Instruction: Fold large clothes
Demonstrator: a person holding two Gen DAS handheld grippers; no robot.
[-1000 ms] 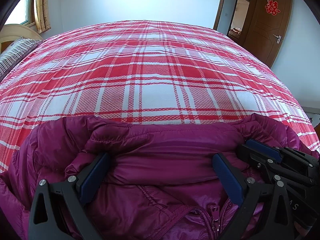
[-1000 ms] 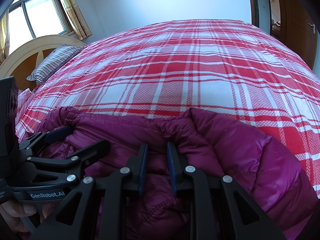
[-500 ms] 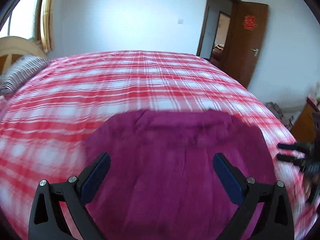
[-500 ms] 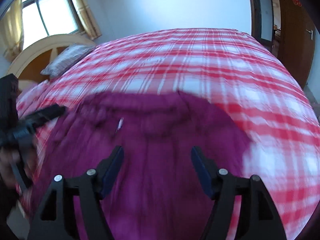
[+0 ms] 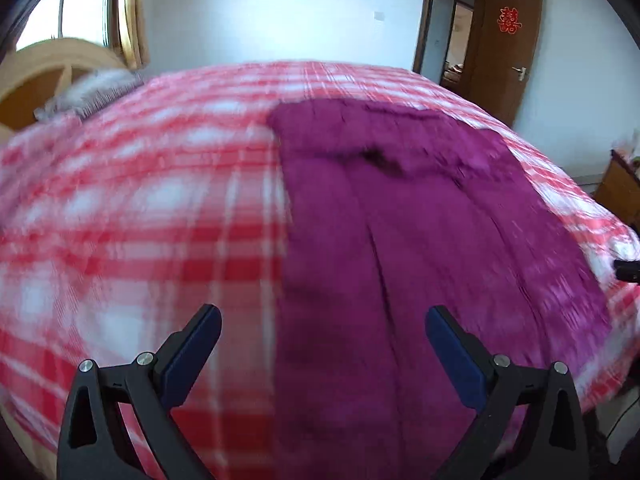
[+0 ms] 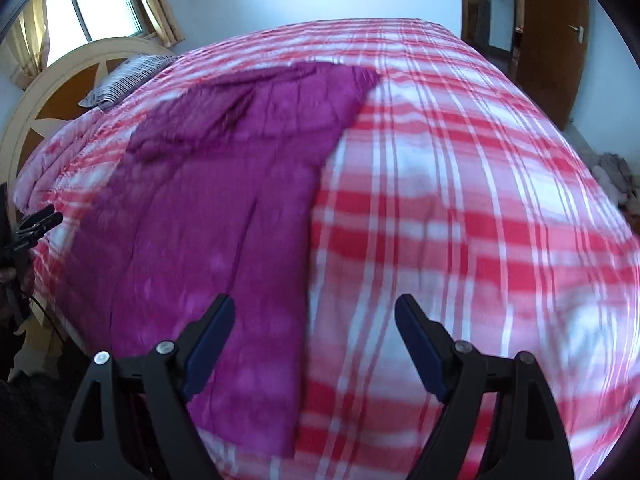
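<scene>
Your left gripper (image 5: 322,354) and right gripper (image 6: 314,342) both stand released, the right's jaws having just been opening with nothing between them. The magenta down jacket (image 5: 420,240) lies flat, centre-right on the plaid bedspread (image 5: 140,220). Its puffy fill may spring folds open.

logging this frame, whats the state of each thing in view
purple padded jacket: spread flat on the bed, unheld
red and white plaid bedspread: laid over the bed
left gripper: open, empty
right gripper: jaws just opening, empty
brown wooden door: open
</scene>
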